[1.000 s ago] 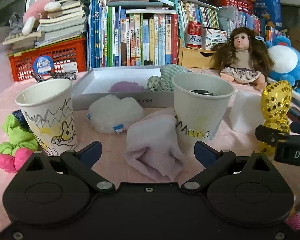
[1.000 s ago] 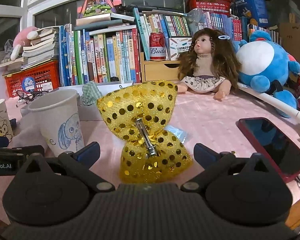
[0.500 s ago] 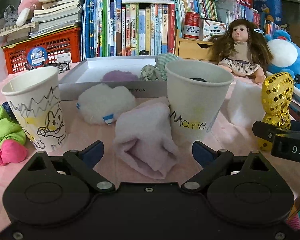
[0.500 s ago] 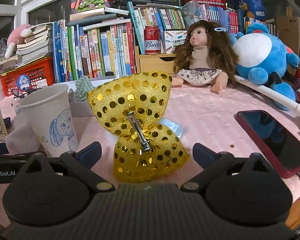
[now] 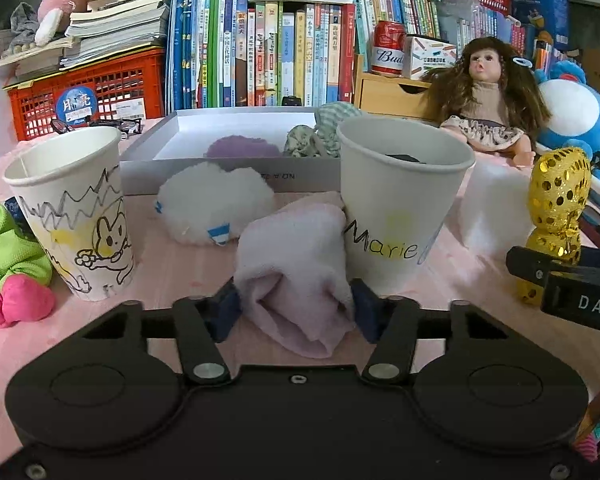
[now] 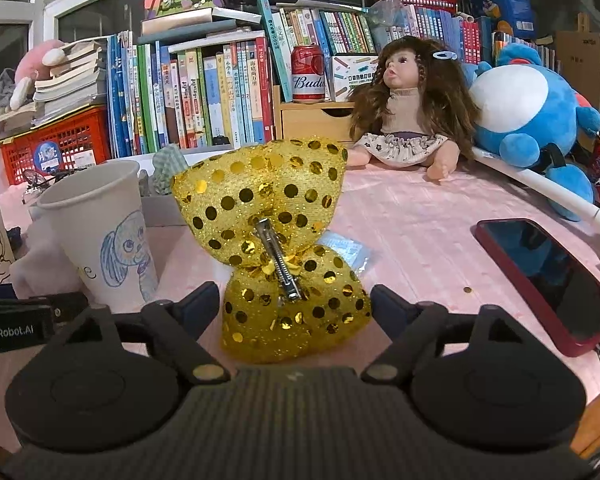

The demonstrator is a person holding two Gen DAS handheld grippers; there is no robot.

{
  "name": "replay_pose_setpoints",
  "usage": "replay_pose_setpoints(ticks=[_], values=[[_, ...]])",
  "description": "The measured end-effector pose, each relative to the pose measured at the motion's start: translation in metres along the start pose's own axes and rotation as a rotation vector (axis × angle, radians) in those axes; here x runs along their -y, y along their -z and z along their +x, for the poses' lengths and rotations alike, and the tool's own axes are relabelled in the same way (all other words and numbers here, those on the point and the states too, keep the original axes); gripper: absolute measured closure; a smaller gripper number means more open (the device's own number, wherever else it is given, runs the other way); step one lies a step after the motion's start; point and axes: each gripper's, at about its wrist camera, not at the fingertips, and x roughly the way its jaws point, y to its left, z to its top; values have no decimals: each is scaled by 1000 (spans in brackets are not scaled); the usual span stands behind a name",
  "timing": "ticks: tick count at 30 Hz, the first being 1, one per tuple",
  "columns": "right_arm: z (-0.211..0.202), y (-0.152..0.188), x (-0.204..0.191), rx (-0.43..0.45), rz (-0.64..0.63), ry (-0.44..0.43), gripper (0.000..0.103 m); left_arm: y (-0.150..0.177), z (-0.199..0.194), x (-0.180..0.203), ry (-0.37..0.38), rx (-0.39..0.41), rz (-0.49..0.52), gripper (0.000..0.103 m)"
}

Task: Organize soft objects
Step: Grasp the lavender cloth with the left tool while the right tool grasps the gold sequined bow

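My left gripper (image 5: 294, 306) is closing on the folded pink cloth (image 5: 296, 268), and the blue pads already touch both sides of its near end, so the cloth is pinched between them. The cloth lies on the table (image 5: 172, 276), and its far side leans against the paper cup with the name "Marie" (image 5: 396, 200). I think I should finish the squeeze gently and lift straight up first, because a sideways pull could tip this light cup. The cloth is loose and may unfold, so a deep hold on the thick folded part is better than a hold on the edge.

My right gripper (image 6: 292, 304) is closing too, around the lower half of the gold sequin bow (image 6: 276, 248), but small gaps remain at both sides, so it holds nothing yet. The metal clip (image 6: 280, 260) on the bow faces me; I judge it better that the pads press on the fabric, not on the clip.

Further out stands the white box (image 5: 228, 176), with soft things inside. It looks like the right place for both.
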Motion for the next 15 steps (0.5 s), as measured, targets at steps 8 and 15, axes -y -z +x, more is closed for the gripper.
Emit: replay_pose_setpoints(ticks=[8,15], values=[[-6,0,-1,1,-6,2,33,-3,-5,-6,20,-6,-21,67],[-13,-4,-4,9,-9,5,36,-5,-9,-8,28,-5,-23,75]])
